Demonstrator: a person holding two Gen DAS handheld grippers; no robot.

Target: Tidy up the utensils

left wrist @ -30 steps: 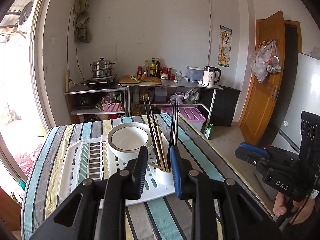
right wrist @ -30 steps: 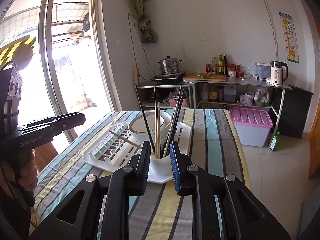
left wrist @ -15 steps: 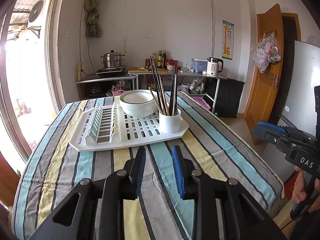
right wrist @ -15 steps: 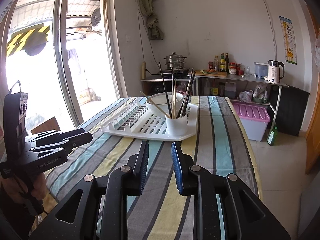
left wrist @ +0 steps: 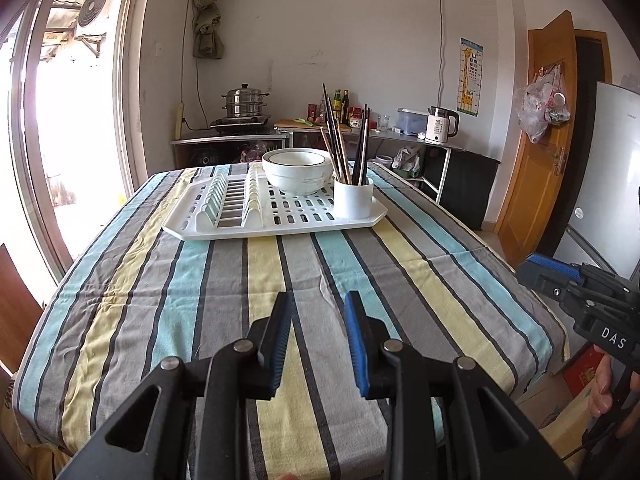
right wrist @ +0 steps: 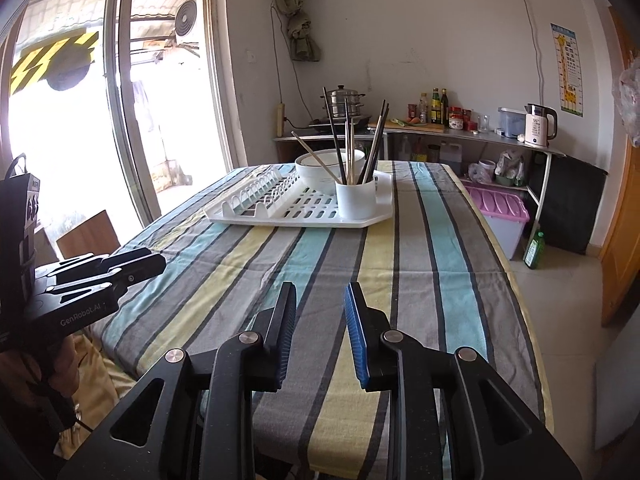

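Chopsticks (left wrist: pixel 340 148) stand bundled in white cup (left wrist: pixel 353 199) at near right corner of drying rack (left wrist: pixel 276 220), beside bowl (left wrist: pixel 298 170), toward table's far end. Left gripper (left wrist: pixel 316 312) and right gripper (right wrist: pixel 318 300) both partly open, empty, over near edge. Sorting looks finished; none loose.
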